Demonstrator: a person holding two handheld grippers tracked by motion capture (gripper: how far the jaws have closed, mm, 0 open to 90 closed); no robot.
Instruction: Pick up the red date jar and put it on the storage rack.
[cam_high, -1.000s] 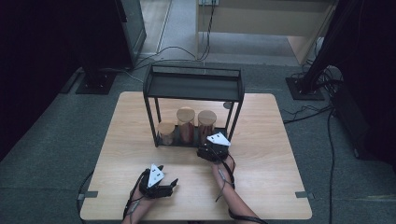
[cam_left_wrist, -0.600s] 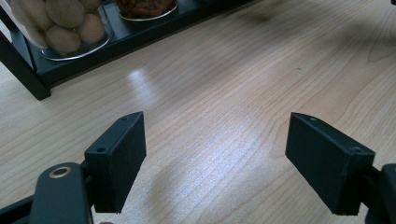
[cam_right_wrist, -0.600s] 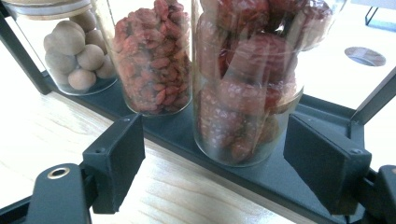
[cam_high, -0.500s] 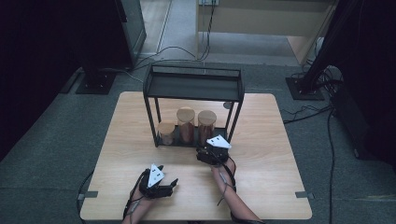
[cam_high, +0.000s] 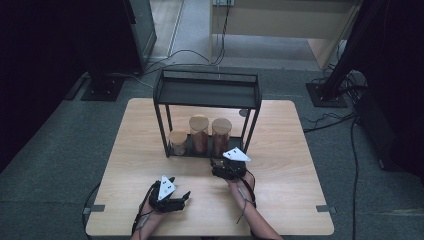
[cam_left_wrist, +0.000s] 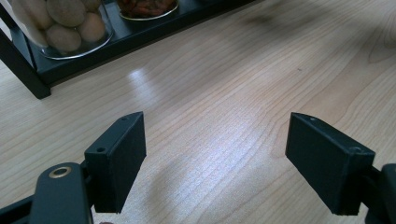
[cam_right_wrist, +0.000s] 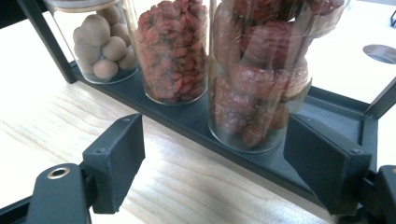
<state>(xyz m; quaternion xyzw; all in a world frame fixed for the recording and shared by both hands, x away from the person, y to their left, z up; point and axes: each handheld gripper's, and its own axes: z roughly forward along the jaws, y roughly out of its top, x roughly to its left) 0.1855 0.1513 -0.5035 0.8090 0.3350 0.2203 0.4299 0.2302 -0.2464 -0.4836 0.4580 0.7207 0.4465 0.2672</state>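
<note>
High view, right gripper just before the black rack, near the right-hand jar, left gripper well apart on the table, left gripper view, jaws spread over bare wood, right gripper view, jaws spread, jar of reddish pieces between them, seemingly untouched.

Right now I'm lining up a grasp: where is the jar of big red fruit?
In the right gripper view, the jar of big red fruit stands rightmost on the rack's bottom shelf, just ahead of the open right gripper.
</note>
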